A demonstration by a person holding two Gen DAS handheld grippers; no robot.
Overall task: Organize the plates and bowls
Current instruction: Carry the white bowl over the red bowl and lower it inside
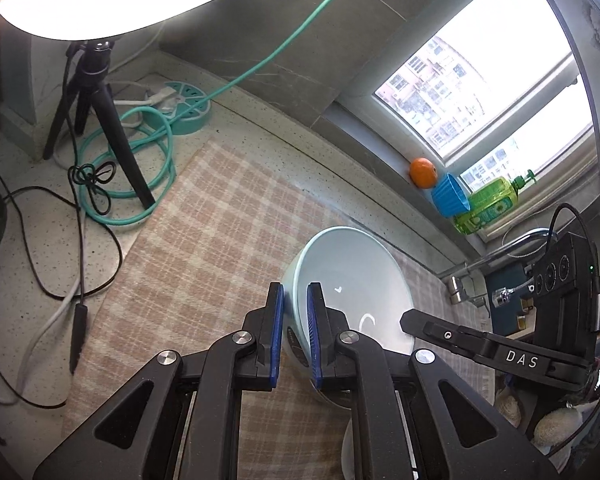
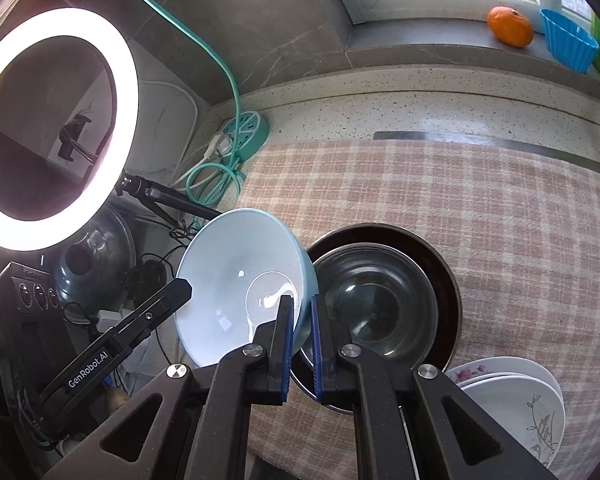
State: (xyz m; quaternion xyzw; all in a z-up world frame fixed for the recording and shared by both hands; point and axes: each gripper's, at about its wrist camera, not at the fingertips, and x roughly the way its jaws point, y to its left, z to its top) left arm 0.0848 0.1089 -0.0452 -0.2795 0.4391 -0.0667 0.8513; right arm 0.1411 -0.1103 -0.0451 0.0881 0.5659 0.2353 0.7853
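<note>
A light blue bowl [image 1: 352, 292] hangs tilted above the checked cloth, held from two sides. My left gripper [image 1: 296, 300] is shut on its rim, blue pads on either side of the wall. My right gripper [image 2: 302, 312] is shut on the opposite rim of the same bowl [image 2: 236, 280]. The other gripper's black finger [image 2: 172, 296] reaches the bowl's far edge in the right wrist view. Just right of the blue bowl, a steel bowl [image 2: 380, 300] sits inside a dark brown dish [image 2: 448, 276]. A stack of white flowered plates [image 2: 520, 400] lies at the lower right.
The checked cloth [image 2: 480, 208] covers the speckled counter. A lit ring light [image 2: 132, 92] on a black tripod [image 1: 116, 132], a teal power strip [image 2: 244, 132] and loose cables crowd the left. On the window sill: an orange [image 2: 510, 26], a blue cup [image 2: 568, 44], a green bottle [image 1: 488, 208].
</note>
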